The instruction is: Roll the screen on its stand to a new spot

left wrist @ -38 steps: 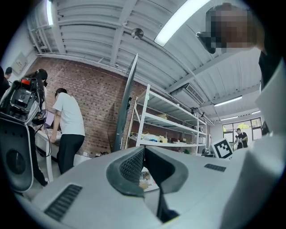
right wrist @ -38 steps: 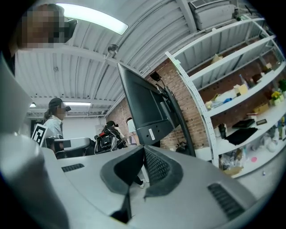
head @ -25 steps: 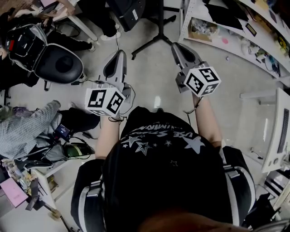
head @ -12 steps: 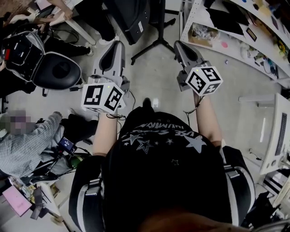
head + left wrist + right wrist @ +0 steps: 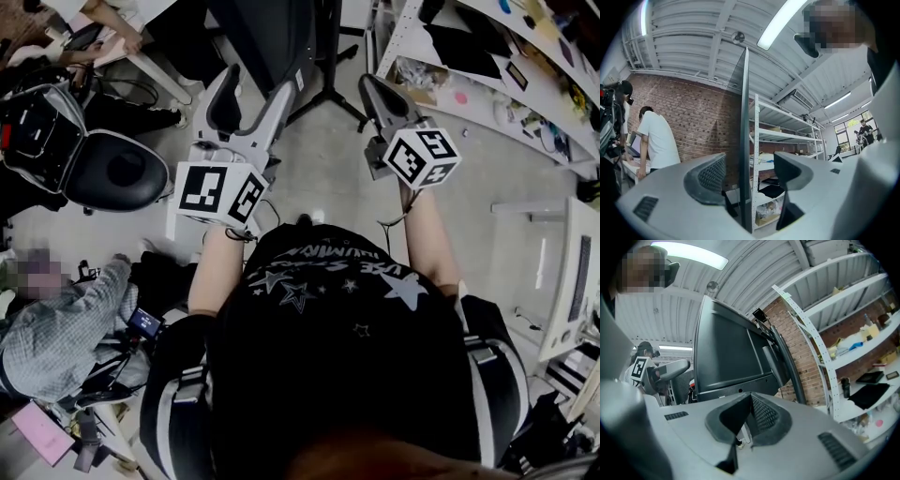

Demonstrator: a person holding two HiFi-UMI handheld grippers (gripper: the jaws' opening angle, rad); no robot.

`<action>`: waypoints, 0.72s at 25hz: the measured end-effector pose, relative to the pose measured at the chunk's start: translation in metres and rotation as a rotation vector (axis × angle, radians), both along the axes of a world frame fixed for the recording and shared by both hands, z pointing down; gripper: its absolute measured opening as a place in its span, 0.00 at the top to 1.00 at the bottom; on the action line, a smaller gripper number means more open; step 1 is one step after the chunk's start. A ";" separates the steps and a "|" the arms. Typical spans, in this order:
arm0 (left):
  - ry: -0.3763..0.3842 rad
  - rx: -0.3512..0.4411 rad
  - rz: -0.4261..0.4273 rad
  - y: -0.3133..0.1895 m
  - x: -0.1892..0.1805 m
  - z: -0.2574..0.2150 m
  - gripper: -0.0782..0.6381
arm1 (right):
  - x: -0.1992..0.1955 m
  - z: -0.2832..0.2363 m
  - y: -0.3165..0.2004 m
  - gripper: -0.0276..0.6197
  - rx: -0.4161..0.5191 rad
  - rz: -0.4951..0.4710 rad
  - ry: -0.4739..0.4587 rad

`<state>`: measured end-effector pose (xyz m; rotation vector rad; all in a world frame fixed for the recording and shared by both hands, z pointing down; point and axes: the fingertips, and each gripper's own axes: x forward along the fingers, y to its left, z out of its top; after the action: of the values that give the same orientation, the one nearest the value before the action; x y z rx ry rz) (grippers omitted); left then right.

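Head view shows the large black flat screen [image 5: 267, 37] on its black pole stand [image 5: 330, 56] at the far middle of the floor [image 5: 328, 178], its thin edge clear of both pads between the opening jaws of the grey left gripper [image 5: 750, 171], while the grey right gripper [image 5: 751, 408], jaws together and empty, hangs just right of it.

The screen [image 5: 262, 33] runs out past the top edge of the head view, and the pole of its stand [image 5: 330, 56] is cut off there too. In the left gripper view, the left claw [image 5: 750, 176], its jaws opening around the screen's thin edge, hides the screen's lower end. The right claw [image 5: 749, 404] covers the screen's bottom. Items on the shelf [image 5: 487, 94] are too small to tell.
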<state>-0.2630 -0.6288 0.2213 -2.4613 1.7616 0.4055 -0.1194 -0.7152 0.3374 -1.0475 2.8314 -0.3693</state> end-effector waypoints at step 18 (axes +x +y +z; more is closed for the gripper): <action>-0.064 0.028 -0.065 -0.061 -0.009 -0.018 0.42 | -0.002 -0.009 -0.040 0.95 0.030 0.049 0.000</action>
<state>-0.2718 -0.6895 0.2030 -2.3633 1.7931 0.3401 -0.1212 -0.7551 0.3280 -1.1089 2.7962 -0.3221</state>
